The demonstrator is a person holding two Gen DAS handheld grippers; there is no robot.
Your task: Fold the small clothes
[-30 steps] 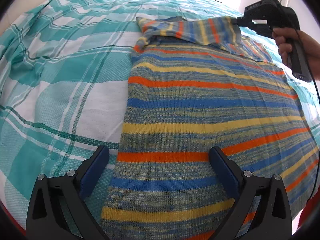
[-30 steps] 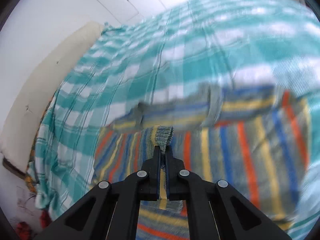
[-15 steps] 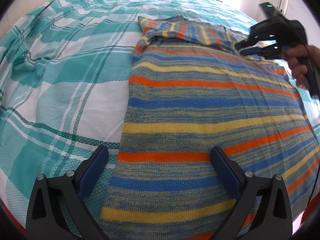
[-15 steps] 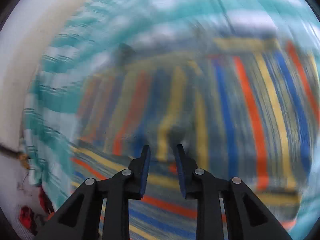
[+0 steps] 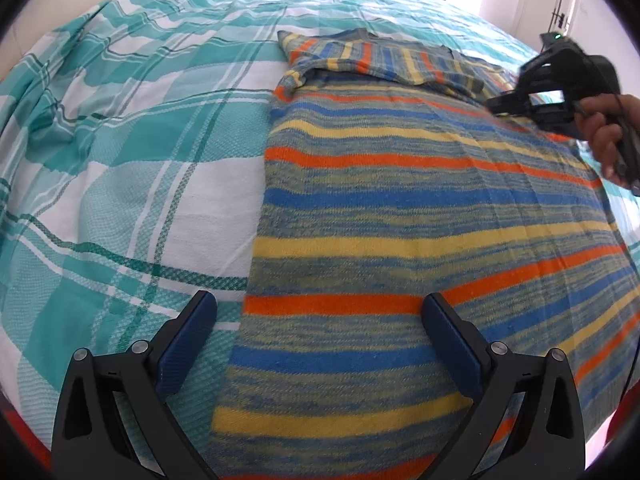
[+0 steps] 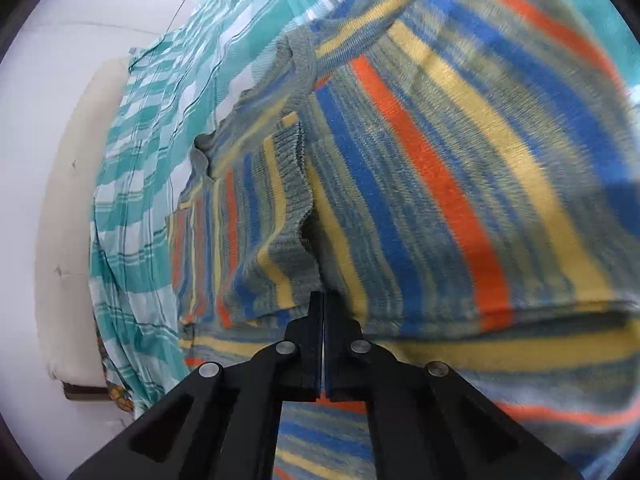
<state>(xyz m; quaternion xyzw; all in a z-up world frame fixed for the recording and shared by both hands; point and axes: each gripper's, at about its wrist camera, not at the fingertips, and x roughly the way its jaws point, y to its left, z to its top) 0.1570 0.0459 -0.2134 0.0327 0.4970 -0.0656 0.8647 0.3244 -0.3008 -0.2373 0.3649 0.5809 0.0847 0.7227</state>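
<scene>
sweater (image 5: 420, 216): soft, floppy knit; grab hem corners
left hand-held gripper (image 5: 320, 344): jaws apart, empty
right hand-held gripper (image 6: 322, 300): jaws together, empty

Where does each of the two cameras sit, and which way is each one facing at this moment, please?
Left wrist: sits on the left gripper, angled down over the striped sweater's hem on the plaid bedsheet; its open fingers show, plus the right gripper and the hand holding it.
Right wrist: sits on the right gripper, tilted down along the sweater towards its folded sleeve; its shut fingers show, pinching no cloth that I can see.
Shared: sweater, folded sleeve, bedsheet, right gripper.
</scene>
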